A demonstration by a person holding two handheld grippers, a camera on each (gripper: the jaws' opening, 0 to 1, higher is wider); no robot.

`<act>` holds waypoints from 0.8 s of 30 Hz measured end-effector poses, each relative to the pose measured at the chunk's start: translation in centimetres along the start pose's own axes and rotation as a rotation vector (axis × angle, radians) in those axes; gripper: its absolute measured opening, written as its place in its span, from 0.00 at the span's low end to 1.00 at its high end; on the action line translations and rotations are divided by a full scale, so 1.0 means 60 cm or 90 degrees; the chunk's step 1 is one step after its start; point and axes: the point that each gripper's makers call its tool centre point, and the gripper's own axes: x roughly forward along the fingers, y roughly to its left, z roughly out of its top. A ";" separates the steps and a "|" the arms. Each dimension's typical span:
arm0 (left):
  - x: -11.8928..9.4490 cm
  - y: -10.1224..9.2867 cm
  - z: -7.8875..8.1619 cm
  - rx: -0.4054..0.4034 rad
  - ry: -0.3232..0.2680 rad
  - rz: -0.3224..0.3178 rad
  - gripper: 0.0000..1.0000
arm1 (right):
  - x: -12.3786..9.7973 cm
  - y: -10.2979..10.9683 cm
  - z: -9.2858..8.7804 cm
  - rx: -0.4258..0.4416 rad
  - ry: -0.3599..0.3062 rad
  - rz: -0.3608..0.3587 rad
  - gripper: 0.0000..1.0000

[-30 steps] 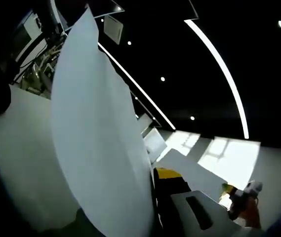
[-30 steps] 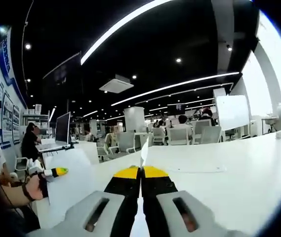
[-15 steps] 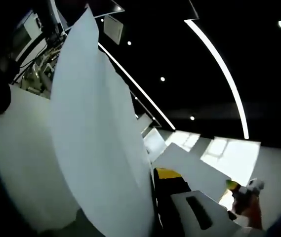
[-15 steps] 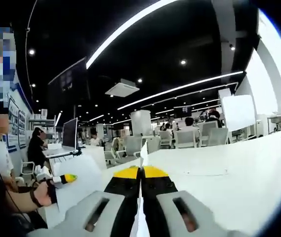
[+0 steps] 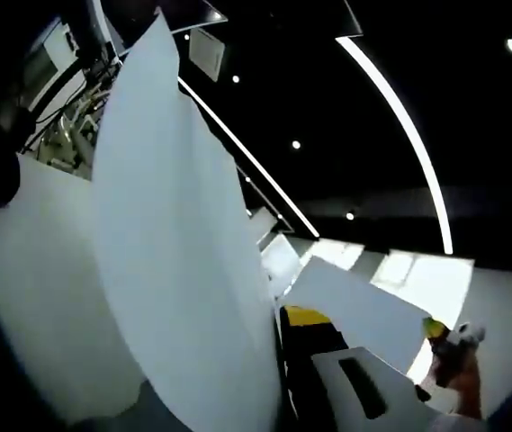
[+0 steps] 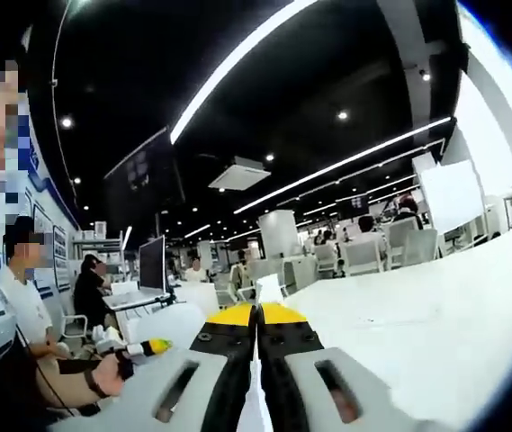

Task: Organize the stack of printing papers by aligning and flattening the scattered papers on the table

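In the left gripper view a big white paper sheet [image 5: 175, 252] stands up curved and covers the left jaw. My left gripper [image 5: 281, 317] is shut on its lower edge, and only the yellow-tipped right jaw shows. A second flat stretch of paper [image 5: 354, 306] runs to the right gripper [image 5: 437, 329], which a hand holds at the lower right. In the right gripper view my right gripper [image 6: 256, 313] is shut on a paper edge [image 6: 262, 290] seen edge-on between the yellow tips. The left gripper [image 6: 152, 346] sits lower left in a hand, beside white paper [image 6: 179, 324].
A long white table [image 6: 399, 306] stretches to the right. A monitor [image 6: 153, 265] stands on a desk at the left, with a seated person [image 6: 89, 288] by it. Office chairs [image 6: 363, 256] and more people are far behind.
The right gripper view has tilted upward, and the left gripper now appears further right in it. In the left gripper view the right gripper and the flat sheet have shifted slightly right.
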 end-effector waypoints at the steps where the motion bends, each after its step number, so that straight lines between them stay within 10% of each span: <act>1: 0.000 0.000 0.000 0.000 0.000 0.000 0.08 | 0.000 0.002 0.004 0.000 -0.006 0.004 0.00; 24: -0.001 0.002 0.000 -0.002 -0.001 -0.001 0.08 | 0.001 0.033 0.032 0.056 -0.047 0.054 0.00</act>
